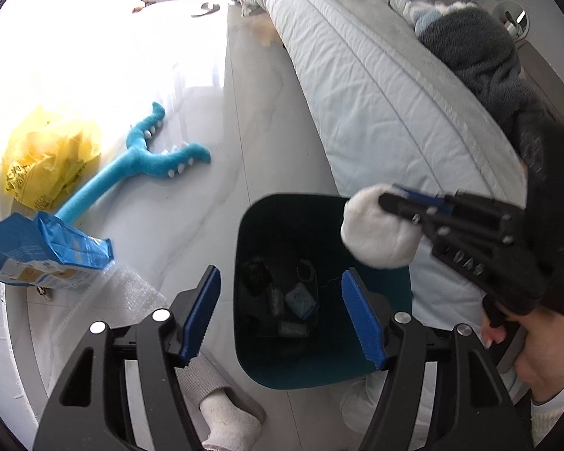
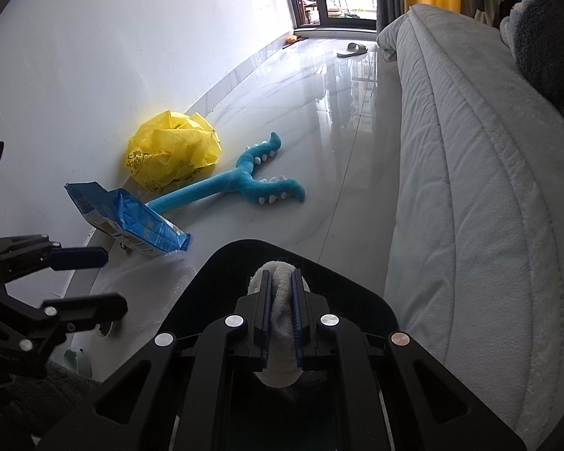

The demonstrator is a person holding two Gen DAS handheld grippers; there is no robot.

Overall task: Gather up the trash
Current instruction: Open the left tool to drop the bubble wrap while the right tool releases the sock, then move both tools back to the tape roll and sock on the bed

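A dark teal trash bin [image 1: 376, 370] stands on the floor beside the bed, with several small dark items inside. My left gripper [image 1: 282, 317] is open and empty, just above the bin's near rim. My right gripper [image 1: 389, 203] is shut on a white fluffy wad [image 1: 376, 231] and holds it over the bin's right rim. In the right wrist view the right gripper [image 2: 281, 282] squeezes the wad [image 2: 280, 308] above the bin [image 2: 225, 259]. The left gripper [image 2: 94, 282] shows open at the left edge.
A yellow plastic bag [image 1: 49, 154], a blue snack bag [image 1: 41, 259], bubble wrap [image 1: 124, 293] and a blue plush toy [image 1: 146, 158] lie on the glossy floor by the wall. The bed with a grey-blue quilt [image 1: 376, 86] runs along the right. My socked foot [image 1: 229, 421] is below.
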